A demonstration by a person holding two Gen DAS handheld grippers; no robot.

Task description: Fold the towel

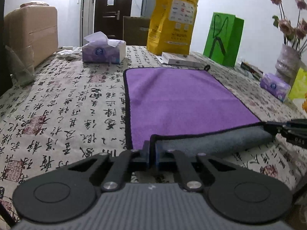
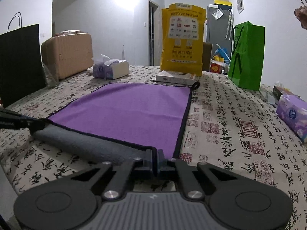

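Note:
A purple towel (image 1: 178, 99) with a dark hem and grey underside lies flat on the calligraphy-print tablecloth; it also shows in the right wrist view (image 2: 130, 113). Its near edge is lifted and curled over, showing the grey side (image 1: 211, 143). My left gripper (image 1: 153, 149) is shut on the towel's near left corner. My right gripper (image 2: 155, 155) is shut on the near right corner. Each gripper shows at the edge of the other's view, the right gripper (image 1: 284, 128) in the left wrist view and the left gripper (image 2: 19, 123) in the right wrist view. A hanging loop (image 2: 196, 85) sits at the far right corner.
Behind the towel stand a yellow bag (image 1: 172, 21), a white flat box (image 1: 180, 59), a green bag (image 1: 223, 38) and a tissue box (image 1: 104, 49). A tan suitcase (image 1: 31, 34) is far left, a black bag (image 2: 21, 63) left, a second tissue pack (image 2: 293, 115) and a flower vase (image 1: 287, 61) right.

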